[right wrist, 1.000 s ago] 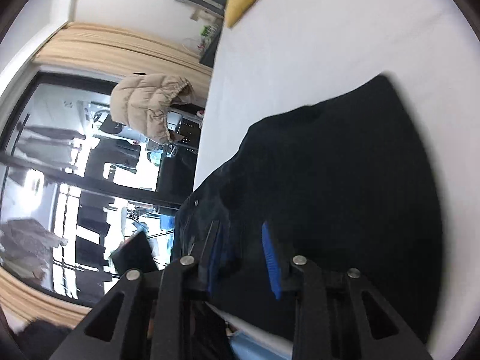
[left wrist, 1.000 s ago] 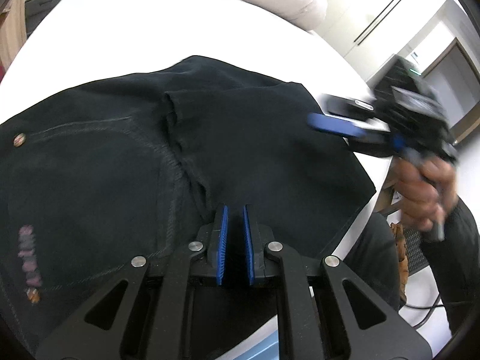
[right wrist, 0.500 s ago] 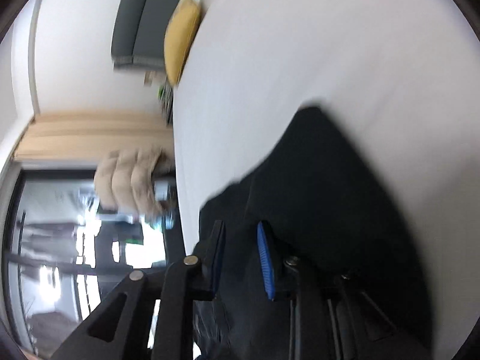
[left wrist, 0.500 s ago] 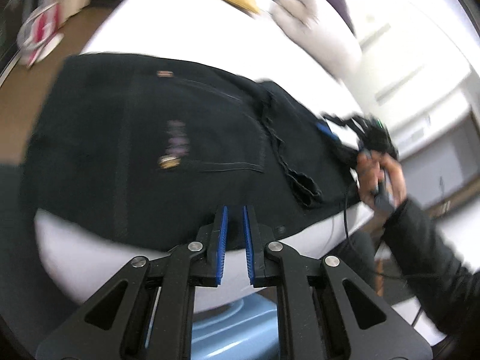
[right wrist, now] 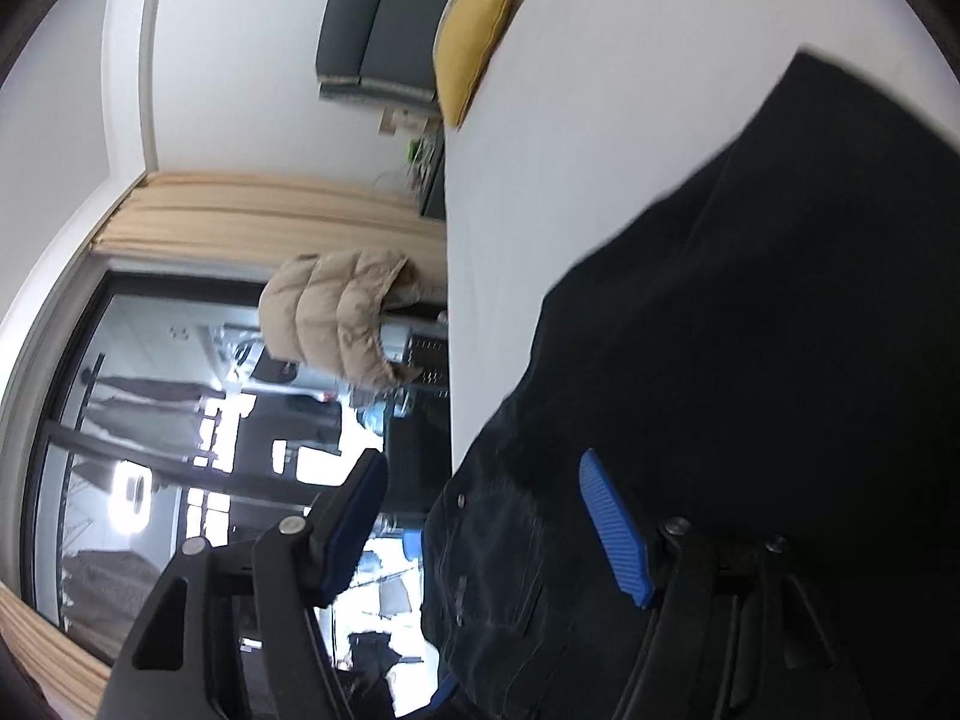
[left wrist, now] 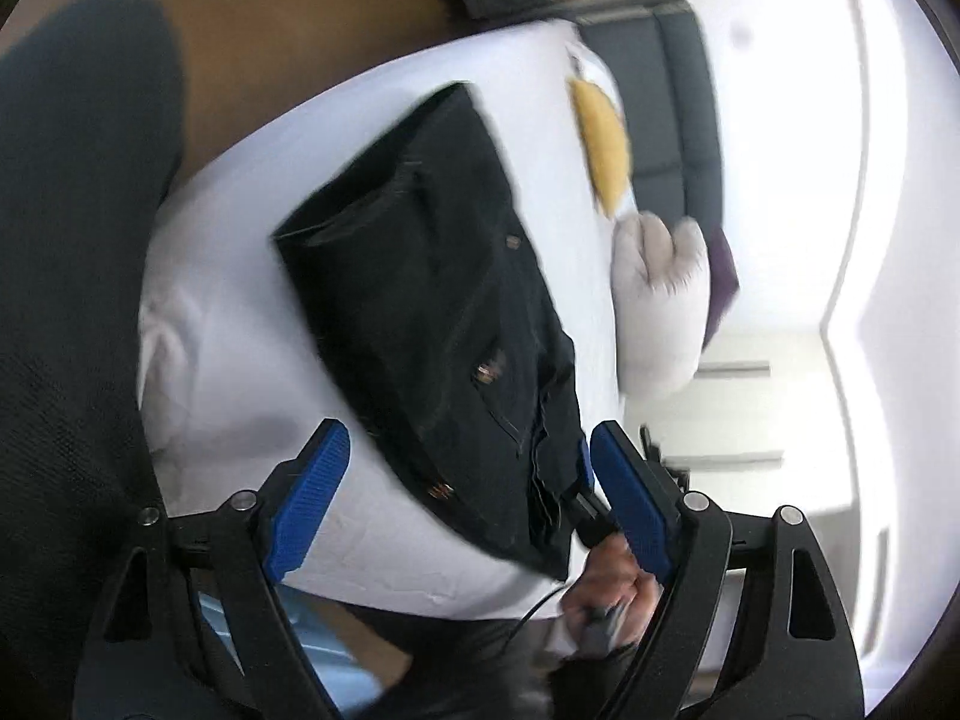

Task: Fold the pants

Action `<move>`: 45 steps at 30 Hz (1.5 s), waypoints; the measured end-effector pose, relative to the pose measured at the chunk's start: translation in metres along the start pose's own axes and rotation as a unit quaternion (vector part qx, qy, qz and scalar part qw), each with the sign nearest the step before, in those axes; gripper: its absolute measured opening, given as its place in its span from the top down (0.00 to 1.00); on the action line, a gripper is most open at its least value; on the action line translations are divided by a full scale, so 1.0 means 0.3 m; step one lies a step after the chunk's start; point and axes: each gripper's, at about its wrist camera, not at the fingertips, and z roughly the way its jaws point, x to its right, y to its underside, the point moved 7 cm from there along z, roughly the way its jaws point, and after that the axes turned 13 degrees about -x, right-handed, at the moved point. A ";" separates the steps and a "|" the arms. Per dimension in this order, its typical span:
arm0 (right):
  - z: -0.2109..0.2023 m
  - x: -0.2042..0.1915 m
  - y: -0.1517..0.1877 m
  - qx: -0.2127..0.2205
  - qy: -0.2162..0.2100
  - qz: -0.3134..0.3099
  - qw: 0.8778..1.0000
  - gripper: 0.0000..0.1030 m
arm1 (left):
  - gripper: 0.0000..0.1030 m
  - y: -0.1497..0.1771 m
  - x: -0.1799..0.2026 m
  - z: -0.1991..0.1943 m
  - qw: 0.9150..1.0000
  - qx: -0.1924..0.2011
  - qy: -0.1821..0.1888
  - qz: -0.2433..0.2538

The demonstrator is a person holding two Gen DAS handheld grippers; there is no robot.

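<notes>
over the folded pants (left wrist: 432, 312), both left tongs (left wrist: 465, 501) and right tongs (right wrist: 489, 525) have just spread apart, gripping nothing.

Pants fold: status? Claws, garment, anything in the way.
Both claws open, jaws just widened: left claw off the bed, right claw straddling the pants edge, not pinching. Pants folded, flat on white bed. Nothing obstructing.

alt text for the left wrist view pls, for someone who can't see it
Dark folded pants lie on a white bed, seen tilted between the open blue pads of the left gripper, which holds nothing. A hand with the right gripper is at the pants' near edge; a yellow cushion and pale pillow lie beyond.
</notes>
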 end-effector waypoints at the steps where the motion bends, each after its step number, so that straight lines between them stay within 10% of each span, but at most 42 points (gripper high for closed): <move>1: 0.015 -0.003 0.008 -0.006 0.000 -0.001 1.000 0.36 | 0.20 -0.009 -0.016 0.005 1.000 0.002 0.003 -0.013; 20: 0.094 -0.044 0.033 -0.053 -0.006 -0.019 0.998 0.42 | 0.32 -0.124 -0.109 0.025 0.984 0.035 0.132 -0.117; 26: 0.134 -0.050 0.028 -0.094 0.023 -0.030 0.995 0.44 | 0.72 -0.138 -0.047 0.057 0.995 0.007 0.084 -0.062; 34: 0.253 -0.043 0.024 -0.189 0.101 -0.059 0.975 0.55 | 0.84 -0.137 0.095 0.088 0.998 -0.004 0.000 0.055; 45: 0.262 0.114 0.027 -0.213 0.141 -0.019 0.967 0.95 | 0.85 -0.058 0.377 0.129 0.965 0.000 -0.094 0.247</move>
